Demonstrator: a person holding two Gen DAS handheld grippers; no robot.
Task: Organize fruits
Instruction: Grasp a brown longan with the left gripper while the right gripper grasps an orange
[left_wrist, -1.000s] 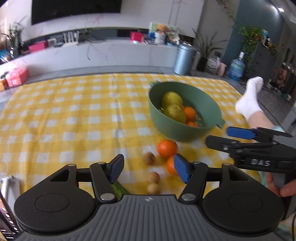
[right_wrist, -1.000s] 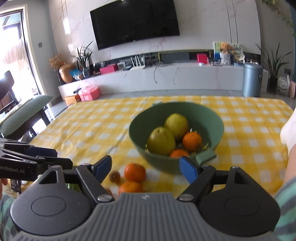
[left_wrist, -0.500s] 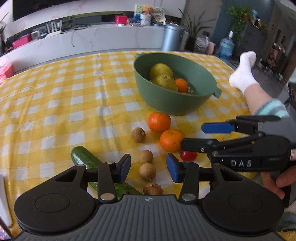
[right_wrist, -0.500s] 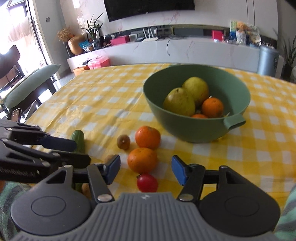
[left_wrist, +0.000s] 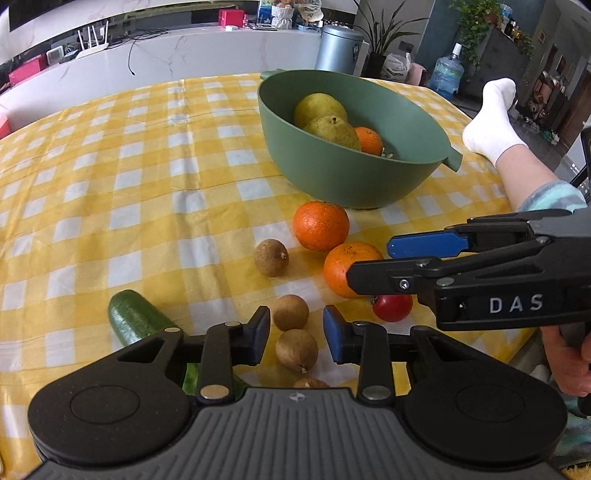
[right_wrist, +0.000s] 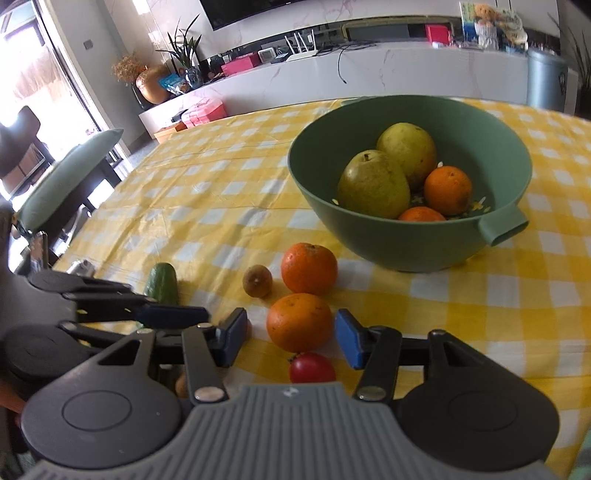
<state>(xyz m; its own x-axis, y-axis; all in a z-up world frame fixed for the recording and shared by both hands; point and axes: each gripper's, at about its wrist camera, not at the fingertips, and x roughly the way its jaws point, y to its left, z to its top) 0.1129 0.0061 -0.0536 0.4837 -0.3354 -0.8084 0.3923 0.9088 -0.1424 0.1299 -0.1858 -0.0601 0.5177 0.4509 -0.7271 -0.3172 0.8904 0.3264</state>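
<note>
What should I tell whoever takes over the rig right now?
Left gripper: jaws have just been closing, open around a longan, not gripping.
Right gripper: also closing, open around the near orange.
Done: two pears and two oranges sit in the green bowl.
Left on the cloth: two oranges, longans, a tomato, a cucumber.

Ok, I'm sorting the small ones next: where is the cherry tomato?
The cherry tomato lies on the checked tablecloth just nearer than the near orange, low in the right wrist view.
</note>
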